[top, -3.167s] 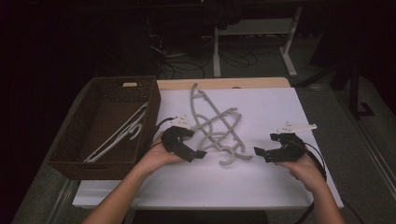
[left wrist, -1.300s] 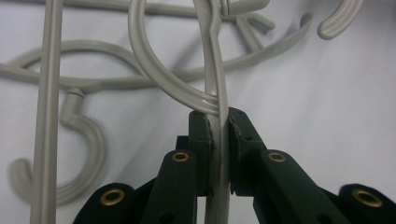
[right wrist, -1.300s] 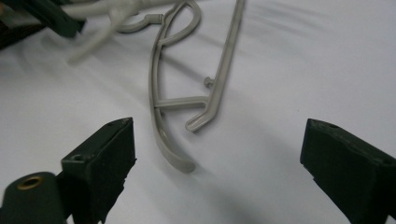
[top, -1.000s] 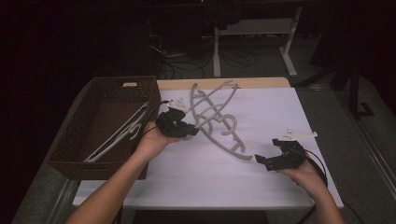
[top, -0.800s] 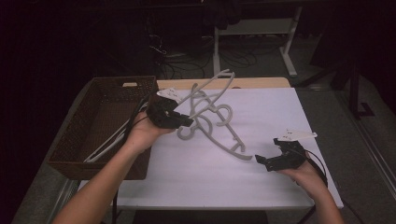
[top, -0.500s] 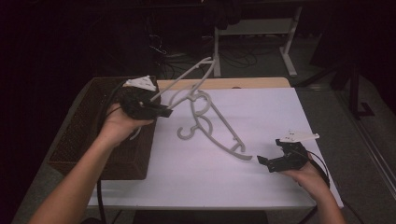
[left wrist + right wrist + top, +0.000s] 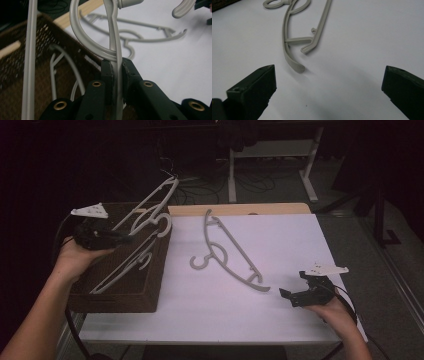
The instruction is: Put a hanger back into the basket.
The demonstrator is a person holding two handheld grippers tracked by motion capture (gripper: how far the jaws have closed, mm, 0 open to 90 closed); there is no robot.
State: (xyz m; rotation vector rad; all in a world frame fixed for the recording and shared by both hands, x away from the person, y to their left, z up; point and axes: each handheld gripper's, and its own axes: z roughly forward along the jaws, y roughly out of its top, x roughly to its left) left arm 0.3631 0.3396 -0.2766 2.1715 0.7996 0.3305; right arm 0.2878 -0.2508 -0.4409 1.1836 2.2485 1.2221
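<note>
Above the basket at the left of the table, a grey hanger hangs in the air, pinched by the left gripper. The left gripper view shows the grip closely: the two black jaws are nearly together, clamped on one thin bar of the held hanger, right where its hook loops round. The hanger tilts up and away toward the far side, its long bar over the basket's right wall.

Down inside the basket lies another hanger, so by the look of it at least one is already stowed. The one in the air looks to be next: it hovers over the opening, not yet lowered or let go.

Out on the white tabletop one more hanger lies flat, hook toward the left, its long arm running down to the near right. That one seems to be what is left to do.

The right gripper rests low at the near right of the table, jaws spread wide with nothing between them. In the right gripper view, the near tip of the flat hanger sits just ahead of the open jaws, closer to the left jaw, apart from both. A short reach forward would likely bring that tip between them.
</note>
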